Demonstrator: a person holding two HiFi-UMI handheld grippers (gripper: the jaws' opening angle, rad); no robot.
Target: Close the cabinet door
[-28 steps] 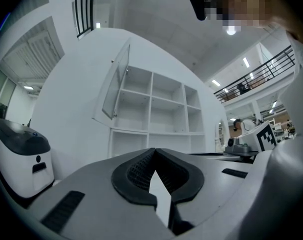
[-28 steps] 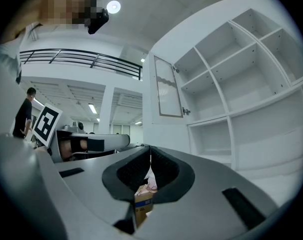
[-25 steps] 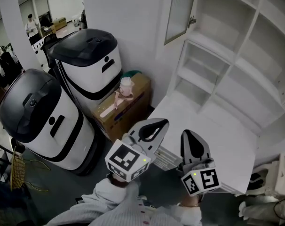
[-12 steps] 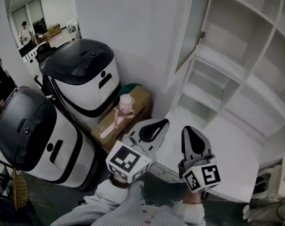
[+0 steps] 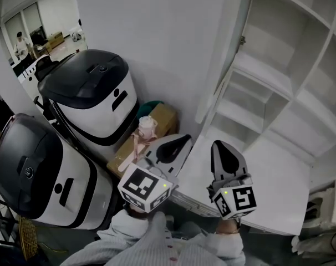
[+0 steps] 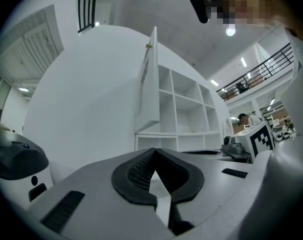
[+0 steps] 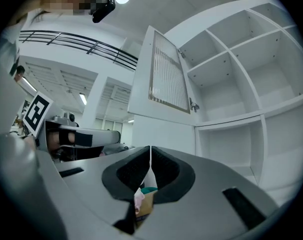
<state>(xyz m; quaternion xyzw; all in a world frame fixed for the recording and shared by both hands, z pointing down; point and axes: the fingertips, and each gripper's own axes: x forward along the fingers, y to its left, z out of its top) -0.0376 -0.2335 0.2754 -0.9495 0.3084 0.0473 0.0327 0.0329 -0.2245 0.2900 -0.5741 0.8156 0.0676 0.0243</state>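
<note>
Background: white shelving [image 5: 262, 73], right of frame.
Door: cabinet door [image 7: 164, 79] stands open, upper centre, untouched.
Tools: left gripper [image 6: 154, 151] and right gripper [image 7: 150, 149] closed, empty.
Change: you have moved closer; push it next.

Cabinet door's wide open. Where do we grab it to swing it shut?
Pinch the cabinet door at its free upright edge, the one standing farthest out from the shelves, with one jaw on each face, coming in from the room side. The panel is thin and swung well clear, so that edge is exposed. Pushing the outer face would likely work too.
</note>
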